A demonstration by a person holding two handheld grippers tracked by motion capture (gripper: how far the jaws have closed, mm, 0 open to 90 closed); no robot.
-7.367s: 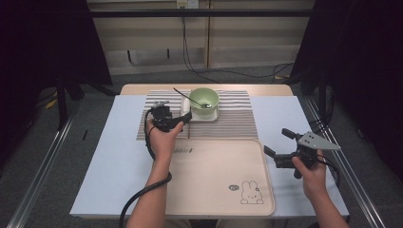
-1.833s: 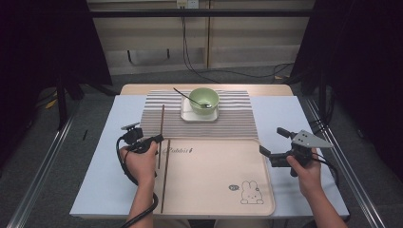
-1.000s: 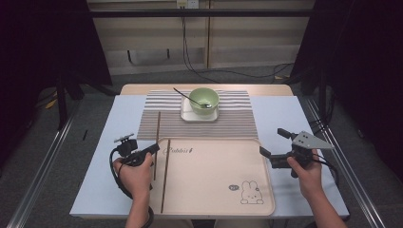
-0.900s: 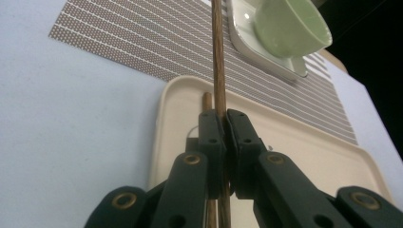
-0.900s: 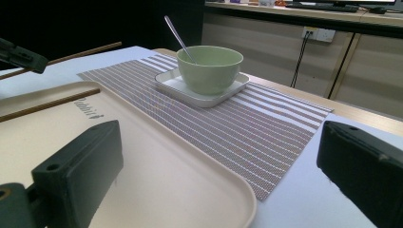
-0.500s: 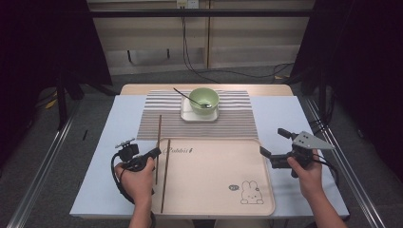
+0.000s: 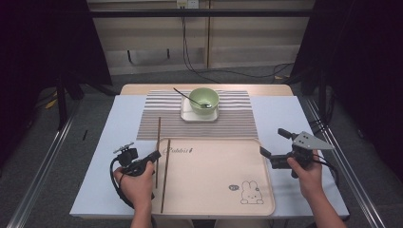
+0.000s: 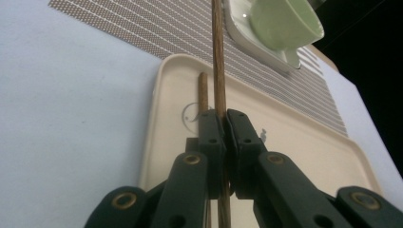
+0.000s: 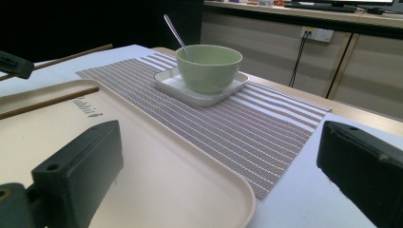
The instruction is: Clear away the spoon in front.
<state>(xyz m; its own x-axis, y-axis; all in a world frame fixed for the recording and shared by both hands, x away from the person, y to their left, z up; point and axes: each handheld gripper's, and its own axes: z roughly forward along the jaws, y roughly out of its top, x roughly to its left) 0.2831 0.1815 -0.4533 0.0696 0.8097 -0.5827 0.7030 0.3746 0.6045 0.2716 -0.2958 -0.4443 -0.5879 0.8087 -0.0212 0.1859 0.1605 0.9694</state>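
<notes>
Chopstick (image 7: 158,142) sits clamped in the left hand-held gripper (image 7: 153,156), beside its twin (image 7: 165,175) on the tray (image 7: 223,190); right hand-held gripper (image 7: 264,153) gapes wide, empty.

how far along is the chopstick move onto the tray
About halfway. One chopstick already lies on the tray near its left edge. The left gripper is shut on the second chopstick, which sits beside the tray's left rim with its far end over the striped mat. Left: set it beside the first.

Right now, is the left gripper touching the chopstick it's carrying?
Touching. The left gripper view shows the left gripper with its jaws shut on the chopstick, pads pressed against both sides.
</notes>
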